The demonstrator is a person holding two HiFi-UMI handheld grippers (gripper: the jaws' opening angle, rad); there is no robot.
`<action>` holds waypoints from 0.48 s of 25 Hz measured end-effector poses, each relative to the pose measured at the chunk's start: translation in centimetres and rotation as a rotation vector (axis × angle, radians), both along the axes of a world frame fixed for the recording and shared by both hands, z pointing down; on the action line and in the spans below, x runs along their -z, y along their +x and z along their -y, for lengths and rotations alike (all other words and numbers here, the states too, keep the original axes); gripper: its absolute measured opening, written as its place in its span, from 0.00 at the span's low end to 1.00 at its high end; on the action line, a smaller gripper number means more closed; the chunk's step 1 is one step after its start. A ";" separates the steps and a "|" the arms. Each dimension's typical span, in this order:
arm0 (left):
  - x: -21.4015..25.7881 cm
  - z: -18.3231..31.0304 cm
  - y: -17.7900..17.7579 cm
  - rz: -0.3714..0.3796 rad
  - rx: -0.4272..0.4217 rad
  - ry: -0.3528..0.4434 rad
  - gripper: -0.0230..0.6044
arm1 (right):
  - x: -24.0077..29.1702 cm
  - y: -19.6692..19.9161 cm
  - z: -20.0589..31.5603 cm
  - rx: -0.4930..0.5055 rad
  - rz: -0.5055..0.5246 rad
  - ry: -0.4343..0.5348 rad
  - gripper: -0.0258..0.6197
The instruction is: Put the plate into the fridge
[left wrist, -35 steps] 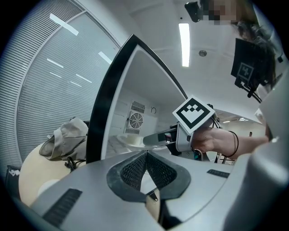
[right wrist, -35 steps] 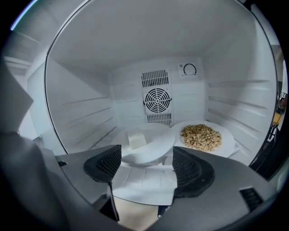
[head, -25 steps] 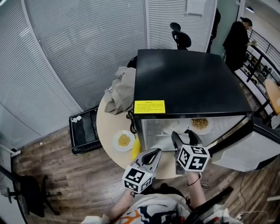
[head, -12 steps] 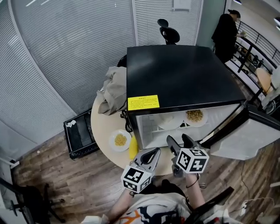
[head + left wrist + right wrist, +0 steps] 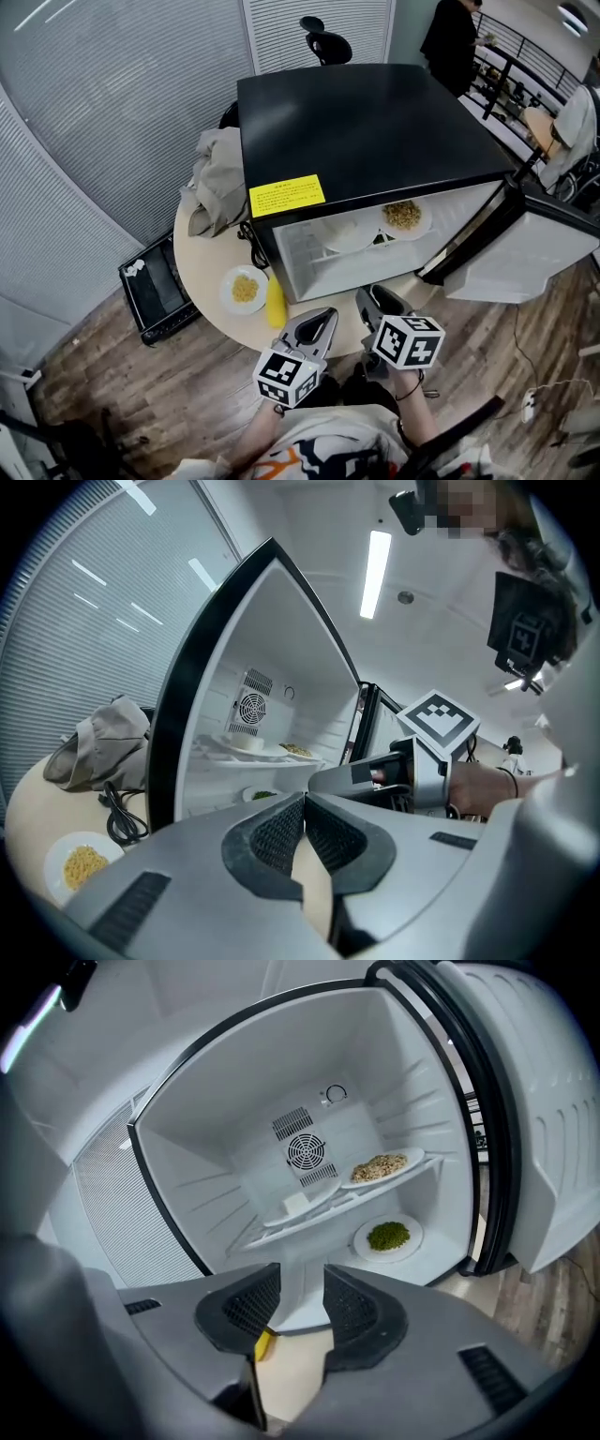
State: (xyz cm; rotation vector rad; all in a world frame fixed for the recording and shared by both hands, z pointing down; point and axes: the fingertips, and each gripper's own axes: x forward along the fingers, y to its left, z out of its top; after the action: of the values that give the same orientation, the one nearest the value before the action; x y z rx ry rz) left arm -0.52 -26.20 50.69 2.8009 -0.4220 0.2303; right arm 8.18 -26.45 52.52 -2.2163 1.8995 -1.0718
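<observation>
The plate (image 5: 246, 289) of noodles sits on the round bench (image 5: 202, 258), left of centre, beside the open fridge (image 5: 366, 131). The left gripper (image 5: 322, 321) has its jaws together and empty. The right gripper (image 5: 378, 302) jaws, half apart, have just been closing on nothing. Best to open one, pinch the rim and keep it level. Wood floor (image 5: 112, 403), slatted blinds (image 5: 112, 112) upper left

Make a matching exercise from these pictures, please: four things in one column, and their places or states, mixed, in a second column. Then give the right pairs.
1. plate of green food
2. yellow bottle
3. fridge door
4. left hand-held gripper

a. swung open
b. jaws shut, nothing between them
c. on the fridge floor
d. on the round table

Pairs: 1-c, 2-d, 3-a, 4-b
</observation>
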 end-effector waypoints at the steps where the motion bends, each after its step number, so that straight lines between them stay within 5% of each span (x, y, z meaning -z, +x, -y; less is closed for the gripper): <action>1: -0.1 -0.1 0.1 -0.002 -0.006 -0.004 0.05 | -0.2 -0.1 -0.4 -0.007 -0.001 -0.008 0.26; 12: 0.1 -1.5 1.8 -0.020 -0.044 -0.009 0.05 | -1.3 0.5 -3.4 -0.047 -0.035 -0.061 0.10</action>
State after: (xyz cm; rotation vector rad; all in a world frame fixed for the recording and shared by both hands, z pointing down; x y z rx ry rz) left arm 1.27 -24.71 50.62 2.8038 -0.3539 0.2137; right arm 8.69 -23.07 53.85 -2.3144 1.8414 -1.1058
